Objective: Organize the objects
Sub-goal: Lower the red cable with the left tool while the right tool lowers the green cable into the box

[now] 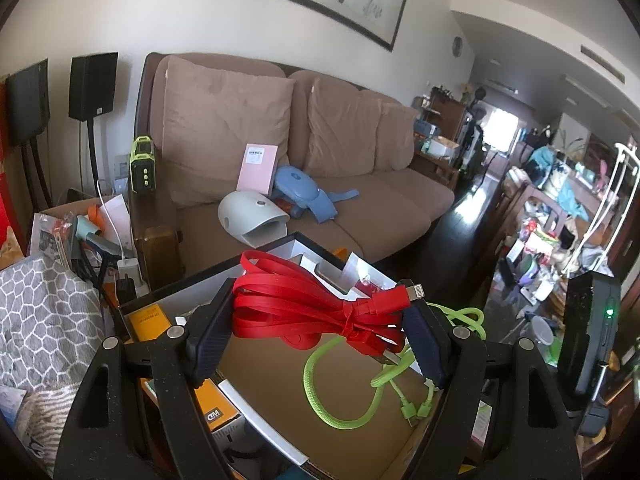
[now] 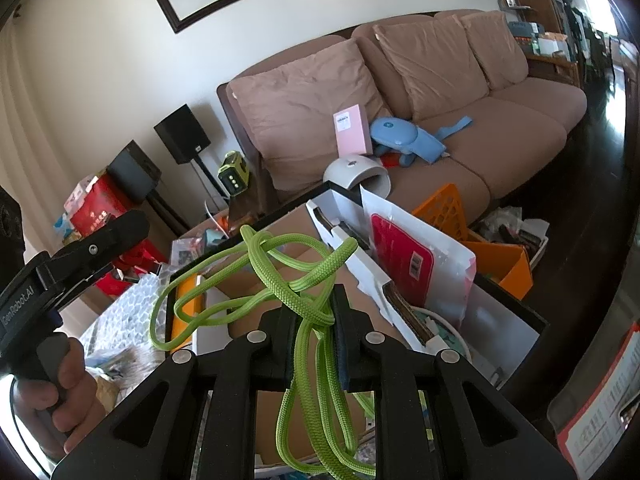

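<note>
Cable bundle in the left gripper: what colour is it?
Red cable bundle, tied at the middle; the left wrist view shows it best.

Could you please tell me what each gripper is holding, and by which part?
The left gripper clamps the bundled flat red cable across its ends. The right gripper pinches the braided green cord mid-length, loops trailing either side.

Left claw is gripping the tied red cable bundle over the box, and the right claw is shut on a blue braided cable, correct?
One thing is off: the cable in the right claw is green, not blue. The right wrist view shows the green braided cable pinched between its pads. The left claw does hold the red cable bundle over the box.
</note>
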### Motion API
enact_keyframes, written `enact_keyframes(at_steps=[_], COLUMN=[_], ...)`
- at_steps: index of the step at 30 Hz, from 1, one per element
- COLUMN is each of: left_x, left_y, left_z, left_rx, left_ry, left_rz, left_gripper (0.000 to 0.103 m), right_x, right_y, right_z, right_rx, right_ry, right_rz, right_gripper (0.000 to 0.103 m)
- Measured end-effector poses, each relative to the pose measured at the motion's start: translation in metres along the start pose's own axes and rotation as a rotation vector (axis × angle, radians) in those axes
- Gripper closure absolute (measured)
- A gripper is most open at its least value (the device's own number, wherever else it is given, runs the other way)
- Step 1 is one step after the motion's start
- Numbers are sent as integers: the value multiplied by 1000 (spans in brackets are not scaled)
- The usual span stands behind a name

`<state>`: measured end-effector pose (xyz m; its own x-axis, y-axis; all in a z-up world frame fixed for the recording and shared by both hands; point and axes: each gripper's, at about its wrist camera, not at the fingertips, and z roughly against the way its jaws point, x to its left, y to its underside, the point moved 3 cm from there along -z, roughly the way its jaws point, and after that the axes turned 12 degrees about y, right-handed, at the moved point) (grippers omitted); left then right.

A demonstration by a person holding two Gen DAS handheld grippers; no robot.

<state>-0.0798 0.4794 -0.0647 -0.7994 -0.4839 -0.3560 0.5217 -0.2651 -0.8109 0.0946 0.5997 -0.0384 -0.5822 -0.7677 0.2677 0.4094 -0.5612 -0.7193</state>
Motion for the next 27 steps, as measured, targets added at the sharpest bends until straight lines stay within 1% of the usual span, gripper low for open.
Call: enact_keyframes(at_steps=[27], left_x=[2], left_y=[12], left_z=[-10], left_rx=[47], left_ry=[2], left_rz=[14], left_gripper=[28], right_x=[-1], right_y=[9], right_z=[-11], right_rx=[49], right_ry=[26], right_rz=[7], right_gripper=[88])
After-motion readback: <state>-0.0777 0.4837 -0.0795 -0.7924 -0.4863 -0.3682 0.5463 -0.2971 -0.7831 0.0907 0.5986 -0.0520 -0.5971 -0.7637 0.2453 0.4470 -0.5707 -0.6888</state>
